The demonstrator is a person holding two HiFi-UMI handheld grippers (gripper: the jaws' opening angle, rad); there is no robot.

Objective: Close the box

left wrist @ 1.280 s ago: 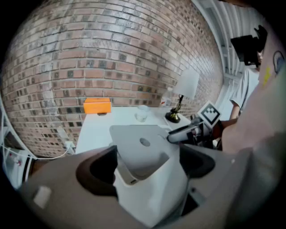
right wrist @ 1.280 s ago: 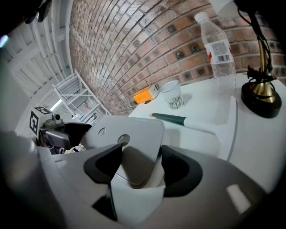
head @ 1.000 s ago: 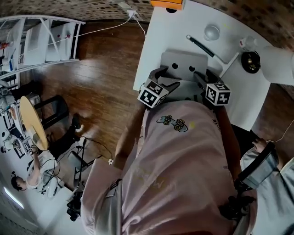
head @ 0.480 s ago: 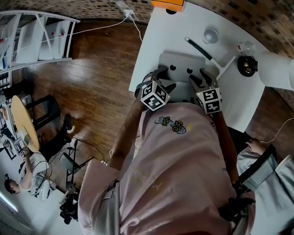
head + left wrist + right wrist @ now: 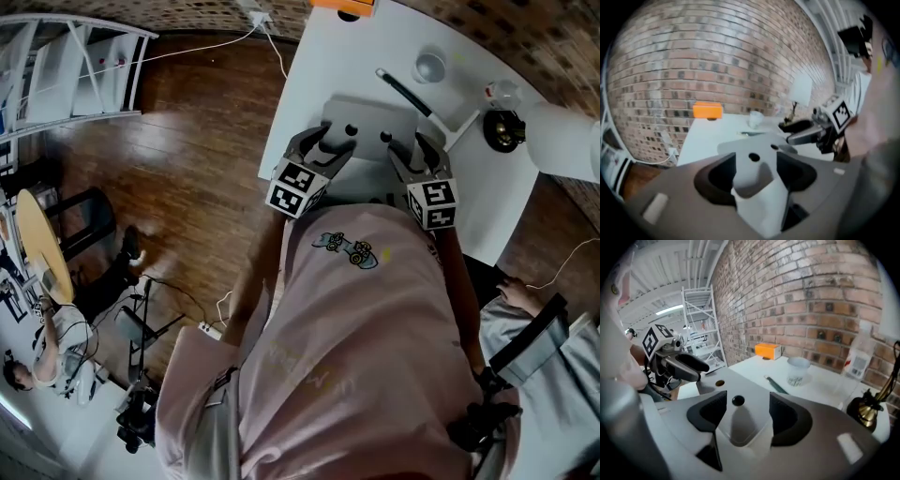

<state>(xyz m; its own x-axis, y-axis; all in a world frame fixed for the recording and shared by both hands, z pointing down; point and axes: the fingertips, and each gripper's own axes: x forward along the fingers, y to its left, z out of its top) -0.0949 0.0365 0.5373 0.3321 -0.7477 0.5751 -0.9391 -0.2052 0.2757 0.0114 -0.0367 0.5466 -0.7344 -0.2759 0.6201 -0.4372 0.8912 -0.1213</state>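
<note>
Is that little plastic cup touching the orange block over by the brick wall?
Apart. The right gripper view shows a strip of white table between the plastic cup and the orange block.

Overhead, plus two close box (image 5: 367,117) views

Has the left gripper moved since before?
Yes. The left gripper slid forward toward the hole in the box; its fingers are closing, box edge between them.
</note>
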